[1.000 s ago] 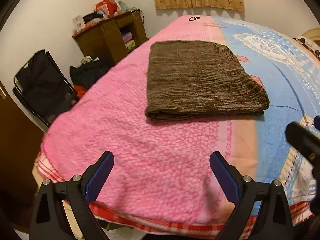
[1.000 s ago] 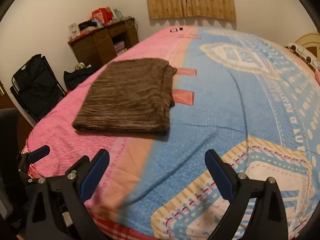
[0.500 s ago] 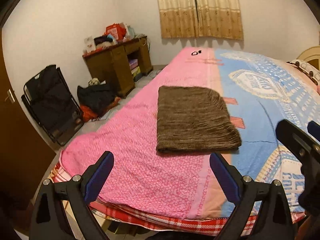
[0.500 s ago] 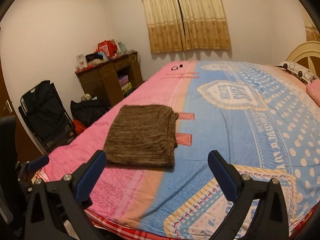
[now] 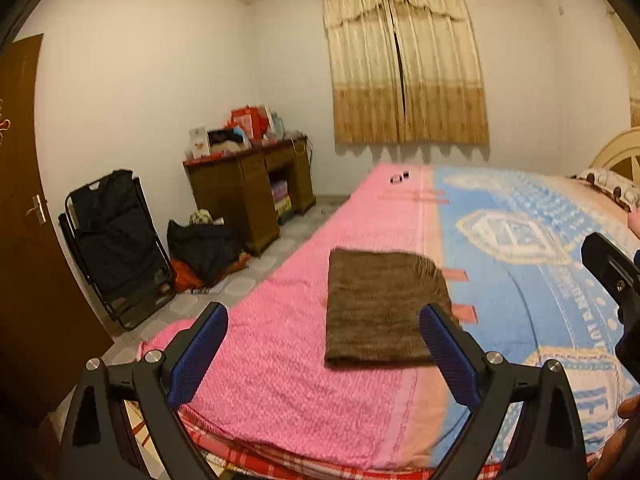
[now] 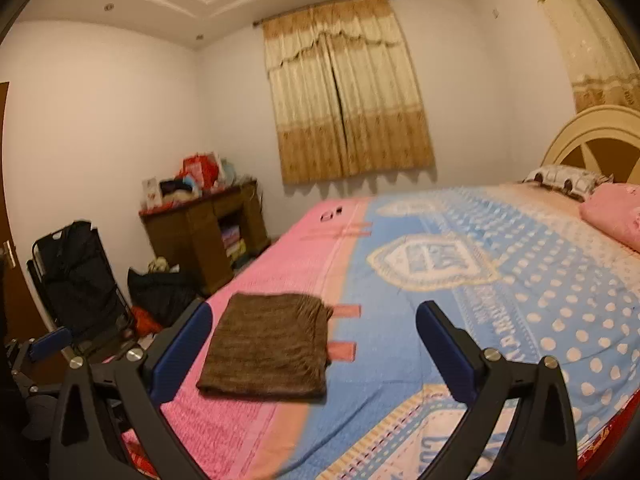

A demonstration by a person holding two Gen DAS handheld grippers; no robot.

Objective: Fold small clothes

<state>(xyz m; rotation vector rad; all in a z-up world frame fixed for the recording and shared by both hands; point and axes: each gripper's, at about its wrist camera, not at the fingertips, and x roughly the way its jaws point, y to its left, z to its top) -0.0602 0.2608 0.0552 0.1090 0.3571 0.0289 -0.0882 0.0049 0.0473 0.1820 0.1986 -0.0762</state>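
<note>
Brown knit garment (image 5: pixel 382 312) is seen folded into a flat rectangle on the bedspread's (image 5: pixel 288 364) pink strip. Long axis runs toward the curtain (image 5: pixel 404 76). Left gripper (image 5: pixel 322 354) and right gripper (image 6: pixel 312 354) are held spread, empty.

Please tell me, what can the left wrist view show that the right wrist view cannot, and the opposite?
Only the left view shows the door handle clearly. Only the right view shows the pink pillow and the headboard in full. Both share the folded brown cloth lying on the bed, the wooden desk, the curtain, and open, empty fingers.
</note>
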